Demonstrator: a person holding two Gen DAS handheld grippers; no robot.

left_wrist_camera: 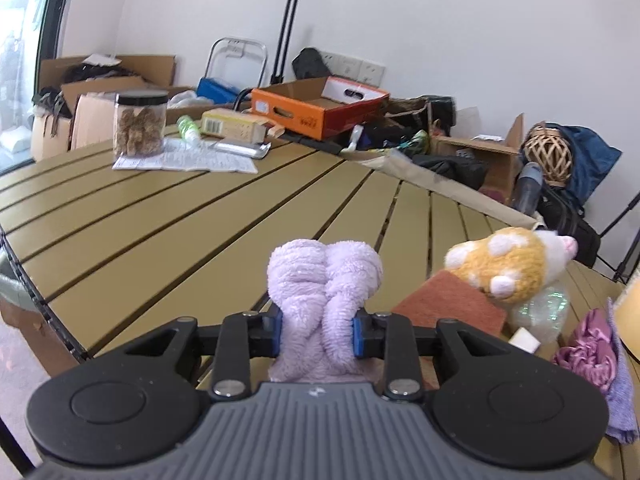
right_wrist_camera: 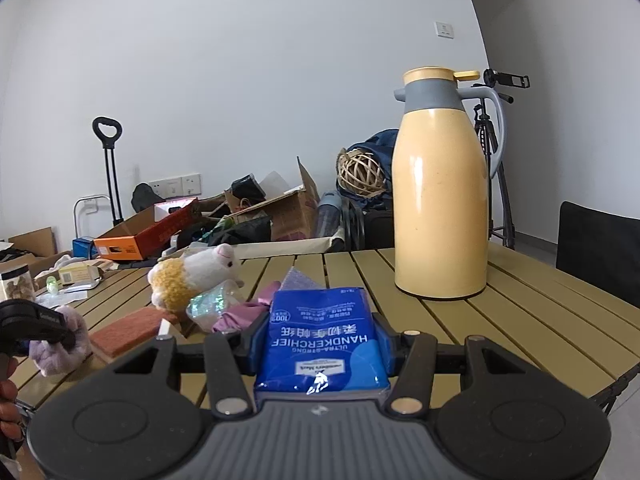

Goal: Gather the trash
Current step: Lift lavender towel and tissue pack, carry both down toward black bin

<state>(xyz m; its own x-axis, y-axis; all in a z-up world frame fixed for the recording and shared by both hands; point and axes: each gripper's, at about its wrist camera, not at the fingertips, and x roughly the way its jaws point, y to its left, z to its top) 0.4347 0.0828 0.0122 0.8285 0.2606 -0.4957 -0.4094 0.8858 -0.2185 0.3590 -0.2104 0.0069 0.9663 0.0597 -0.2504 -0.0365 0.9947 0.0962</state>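
Note:
My left gripper (left_wrist_camera: 318, 334) is shut on a fluffy lilac cloth item (left_wrist_camera: 324, 280), squeezed between the blue pads just above the slatted table (left_wrist_camera: 160, 220). In the right wrist view the same lilac item (right_wrist_camera: 64, 344) shows at the far left with the left gripper (right_wrist_camera: 36, 322) on it. My right gripper (right_wrist_camera: 320, 344) is shut on a blue handkerchief tissue pack (right_wrist_camera: 320, 340). An orange and white plush toy (left_wrist_camera: 512, 264) (right_wrist_camera: 192, 276) lies on a brown scouring pad (left_wrist_camera: 452, 304) (right_wrist_camera: 128, 330), beside a crumpled clear wrapper (left_wrist_camera: 544, 312) (right_wrist_camera: 212, 304) and a purple cloth (left_wrist_camera: 592, 352) (right_wrist_camera: 244, 312).
A tall yellow thermos jug (right_wrist_camera: 440, 184) stands on the table at the right. Far across the table are a jar of snacks (left_wrist_camera: 140, 124), a paper sheet (left_wrist_camera: 188, 160), a green bottle (left_wrist_camera: 188, 128) and a small carton (left_wrist_camera: 234, 124). Boxes and bags crowd the floor behind. A black chair (right_wrist_camera: 600, 248) stands at the right.

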